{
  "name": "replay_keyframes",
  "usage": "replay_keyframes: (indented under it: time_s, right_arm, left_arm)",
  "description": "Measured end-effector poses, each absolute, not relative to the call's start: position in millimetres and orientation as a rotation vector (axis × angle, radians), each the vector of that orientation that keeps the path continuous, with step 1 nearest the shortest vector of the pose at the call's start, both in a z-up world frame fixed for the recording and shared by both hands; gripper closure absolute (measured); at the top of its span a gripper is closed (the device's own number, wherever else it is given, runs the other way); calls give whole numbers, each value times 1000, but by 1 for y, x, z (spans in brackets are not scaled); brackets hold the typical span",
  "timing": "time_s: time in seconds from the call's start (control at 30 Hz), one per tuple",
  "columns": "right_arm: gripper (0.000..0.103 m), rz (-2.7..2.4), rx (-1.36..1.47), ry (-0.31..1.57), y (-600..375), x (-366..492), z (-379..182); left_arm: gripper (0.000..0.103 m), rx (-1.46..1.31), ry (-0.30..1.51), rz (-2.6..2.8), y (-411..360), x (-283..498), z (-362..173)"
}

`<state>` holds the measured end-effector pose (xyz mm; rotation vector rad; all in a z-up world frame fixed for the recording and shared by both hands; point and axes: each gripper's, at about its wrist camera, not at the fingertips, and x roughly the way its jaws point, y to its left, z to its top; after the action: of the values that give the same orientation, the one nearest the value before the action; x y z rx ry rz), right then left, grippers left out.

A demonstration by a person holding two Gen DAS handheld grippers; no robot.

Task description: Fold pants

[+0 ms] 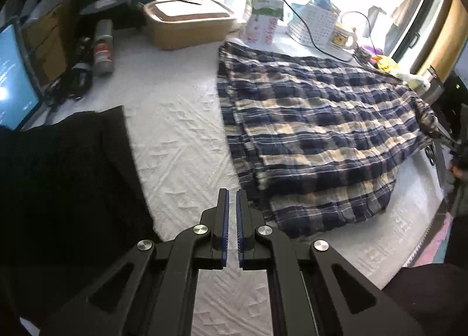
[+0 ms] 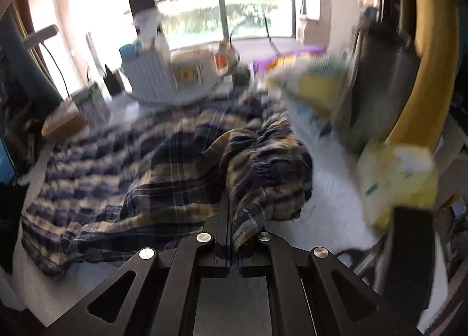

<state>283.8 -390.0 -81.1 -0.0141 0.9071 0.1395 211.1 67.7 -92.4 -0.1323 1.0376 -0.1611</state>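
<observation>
Navy and cream plaid pants [image 1: 316, 131] lie spread on a white textured cloth [image 1: 181, 142], partly folded, with layered edges toward me. My left gripper [image 1: 232, 194] hovers just off their near left corner, jaws nearly closed with a thin gap and nothing between them. In the blurred right wrist view, my right gripper [image 2: 229, 204] is shut on a bunched end of the plaid pants [image 2: 263, 178], lifted off the surface. The rest of the fabric trails left across the table.
A dark folded garment [image 1: 67, 166] lies left. At the back stand a tan box [image 1: 187, 24], a spray can [image 1: 103, 47], a white basket [image 1: 314, 25] and a mug [image 1: 343, 36]. A laptop screen [image 1: 13, 84] is far left. Yellow packages [image 2: 395, 181] sit right.
</observation>
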Motion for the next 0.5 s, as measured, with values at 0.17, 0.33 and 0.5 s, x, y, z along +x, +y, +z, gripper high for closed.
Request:
replay_keyframes:
  time_s: [0.17,0.33,0.5]
  right_arm:
    - [88,116,44,902,-399,280,-87]
    - [72,107,23,865,-402,270,-70]
    - [55,128,-9,858,-397,267,-59]
  left_arm:
    - [99,-86,989,-207,54,236,-78]
    - [74,-28,971,-237,41,279,-78]
    - [60,7,976,-235,35,319,-91]
